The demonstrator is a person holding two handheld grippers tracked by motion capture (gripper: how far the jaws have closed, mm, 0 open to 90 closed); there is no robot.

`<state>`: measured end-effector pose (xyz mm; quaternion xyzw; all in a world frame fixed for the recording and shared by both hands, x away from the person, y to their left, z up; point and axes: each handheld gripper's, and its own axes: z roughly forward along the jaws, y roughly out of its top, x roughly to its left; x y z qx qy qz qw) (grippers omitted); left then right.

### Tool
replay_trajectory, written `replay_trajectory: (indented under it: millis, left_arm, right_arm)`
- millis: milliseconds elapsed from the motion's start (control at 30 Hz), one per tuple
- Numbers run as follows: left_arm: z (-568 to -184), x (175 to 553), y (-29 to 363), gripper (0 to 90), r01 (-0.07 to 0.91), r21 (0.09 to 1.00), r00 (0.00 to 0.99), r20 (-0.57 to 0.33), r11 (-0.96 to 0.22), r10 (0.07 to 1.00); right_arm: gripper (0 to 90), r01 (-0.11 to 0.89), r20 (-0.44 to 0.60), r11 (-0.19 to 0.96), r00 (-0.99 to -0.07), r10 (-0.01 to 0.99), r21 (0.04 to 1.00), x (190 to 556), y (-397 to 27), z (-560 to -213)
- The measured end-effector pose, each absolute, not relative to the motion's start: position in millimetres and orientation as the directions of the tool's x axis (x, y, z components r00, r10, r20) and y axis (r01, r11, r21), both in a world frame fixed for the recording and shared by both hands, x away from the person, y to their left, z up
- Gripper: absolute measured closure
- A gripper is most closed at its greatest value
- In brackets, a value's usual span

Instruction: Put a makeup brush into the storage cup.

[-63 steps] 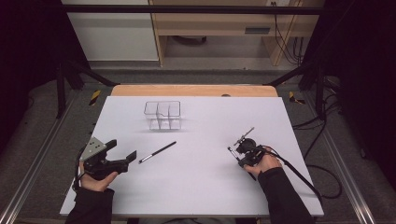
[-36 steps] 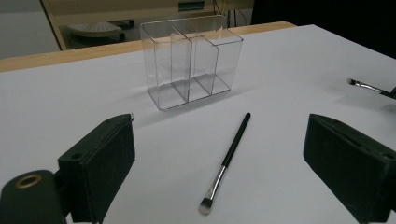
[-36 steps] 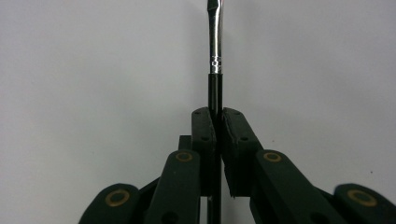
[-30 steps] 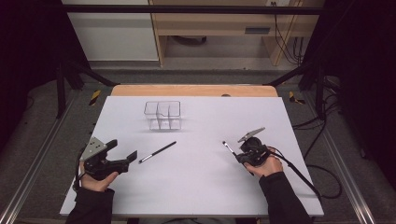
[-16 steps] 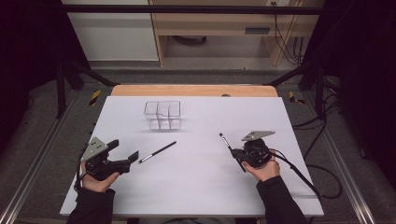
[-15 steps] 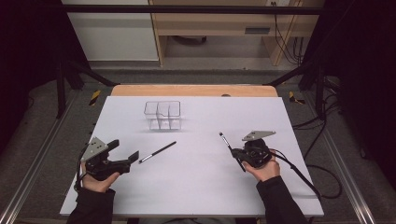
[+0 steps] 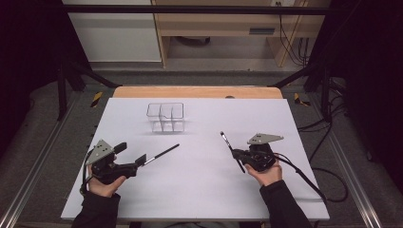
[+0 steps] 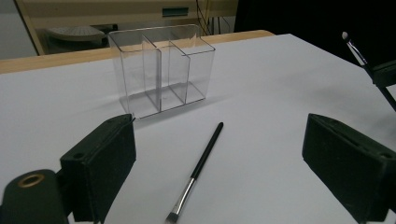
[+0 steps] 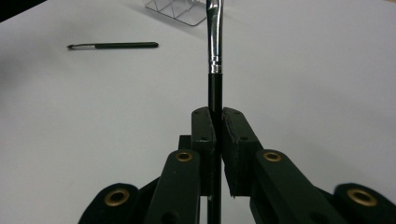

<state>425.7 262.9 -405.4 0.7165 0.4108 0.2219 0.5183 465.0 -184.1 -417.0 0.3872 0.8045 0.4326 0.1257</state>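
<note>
High view: held brush (image 7: 231, 151) now steeper.

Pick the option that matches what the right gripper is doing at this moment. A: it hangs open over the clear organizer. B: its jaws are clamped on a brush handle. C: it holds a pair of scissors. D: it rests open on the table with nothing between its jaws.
B: in the right gripper view the right gripper has both jaws pressed against the black handle of a brush, whose metal ferrule runs up past them.
</note>
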Motion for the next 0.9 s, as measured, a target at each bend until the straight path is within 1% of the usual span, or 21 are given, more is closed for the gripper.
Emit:
replay_trajectory:
  millis: [200,400,433,633,900]
  left_arm:
    - [-404,426,257,9.2,0.356,0.927,0.574,-0.117,-0.118,0.810]
    - [-402,426,254,9.3,0.354,0.928,0.580,-0.122,-0.114,0.805]
    - [-402,426,252,9.3,0.353,0.929,0.584,-0.128,-0.109,0.802]
    - [-398,427,245,9.4,0.349,0.931,0.588,-0.130,-0.106,0.798]
    - [-391,429,237,9.4,0.342,0.935,0.590,-0.135,-0.095,0.796]
  right_arm:
    - [84.1,0.496,0.155,0.300,-0.686,0.711,0.815,465,-184,-415]
    - [84.1,0.472,0.142,0.302,-0.699,0.701,0.828,466,-183,-415]
    - [84.1,0.470,0.156,0.282,-0.697,0.700,0.837,465,-182,-414]
    - [84.1,0.428,0.146,0.259,-0.711,0.688,0.866,464,-181,-410]
    - [84.1,0.408,0.134,0.266,-0.726,0.675,0.874,465,-174,-408]
